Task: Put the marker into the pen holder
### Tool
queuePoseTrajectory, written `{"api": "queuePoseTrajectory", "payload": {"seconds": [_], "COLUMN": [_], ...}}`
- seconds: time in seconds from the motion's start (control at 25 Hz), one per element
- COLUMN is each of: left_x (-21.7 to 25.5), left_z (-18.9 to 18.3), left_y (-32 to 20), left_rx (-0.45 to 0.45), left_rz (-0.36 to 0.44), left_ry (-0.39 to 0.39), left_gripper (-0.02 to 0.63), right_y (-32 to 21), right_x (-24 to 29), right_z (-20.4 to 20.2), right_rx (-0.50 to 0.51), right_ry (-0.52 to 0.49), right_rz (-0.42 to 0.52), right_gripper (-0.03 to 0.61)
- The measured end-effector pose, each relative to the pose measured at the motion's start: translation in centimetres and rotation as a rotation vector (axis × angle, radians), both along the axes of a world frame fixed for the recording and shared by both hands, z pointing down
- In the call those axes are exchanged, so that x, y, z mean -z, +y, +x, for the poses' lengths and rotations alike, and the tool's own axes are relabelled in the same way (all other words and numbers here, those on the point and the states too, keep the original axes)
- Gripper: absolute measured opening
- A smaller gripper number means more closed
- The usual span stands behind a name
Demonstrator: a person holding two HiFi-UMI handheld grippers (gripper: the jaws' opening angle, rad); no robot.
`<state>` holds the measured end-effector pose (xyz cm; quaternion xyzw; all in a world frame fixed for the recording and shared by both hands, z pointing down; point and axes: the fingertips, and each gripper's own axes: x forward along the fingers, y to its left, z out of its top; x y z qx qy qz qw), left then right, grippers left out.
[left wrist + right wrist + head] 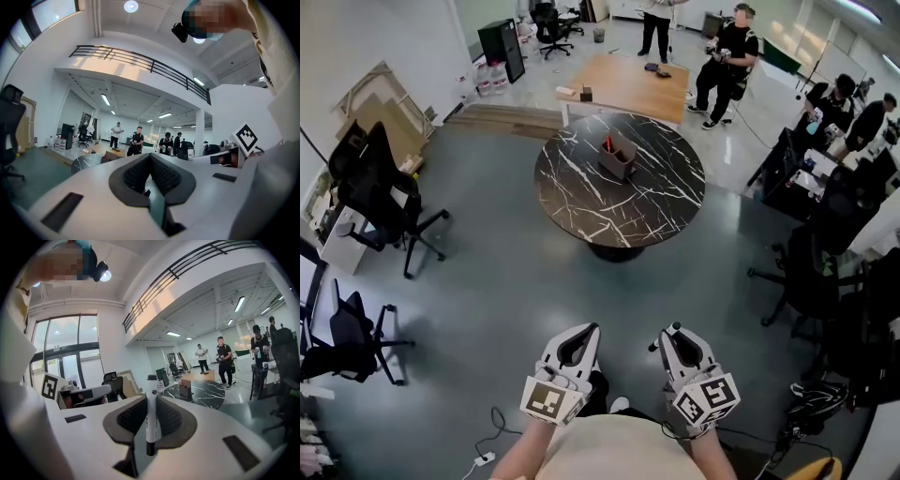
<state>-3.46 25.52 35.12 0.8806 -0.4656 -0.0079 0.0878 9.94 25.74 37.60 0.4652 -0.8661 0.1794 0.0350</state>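
Standing on the grey floor [487,281], the person faces a round black marble table [581,202] that lies well apart at 12 o'clock. Black office chairs [380,192] sit off at about 10 o'clock. The left gripper [578,339] is held close to the body, at 11 o'clock from the torso. In the left gripper view its ribbed pads [136,176] are pressed together with nothing between them.

A grey pen holder [619,156] stands on the marble table, a little past its middle, with a red item [608,143] upright inside. A wooden table [623,82] lies beyond it, also at 12 o'clock.

The right gripper [679,339] is just beside the left one, at 1 o'clock from the torso. It is clenched on the marker [151,418], which has a white barrel and a black cap. The marker stands upright between the pads, its cap rising above the jaw tips, well apart from the pen holder. Several people [724,66] stand or sit between 1 and 2 o'clock.
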Motion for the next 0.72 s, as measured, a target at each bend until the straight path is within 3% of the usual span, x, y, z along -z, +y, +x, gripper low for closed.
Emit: {"api": "queuePoseTrajectory", "payload": {"seconds": [0.28,0.72], "left_x": [0.2,0.6], "left_z": [-1.7,-3.7], "left_y": [-8.8,-18.0], "left_rx": [-0.102,-0.107], "left_rz": [0.009,0.011], "left_ry": [0.036,0.082], "left_gripper": [0.008,0.008], "right_y": [-7.8,-18.2], "right_x": [2.1,1.6], "right_z": [-2.7,-4.8], "right_rx": [-0.062,-0.055], "right_ry": [0.014,0.017], "right_rz": [0.026,0.023], "right_gripper": [0.074,0.074]}}
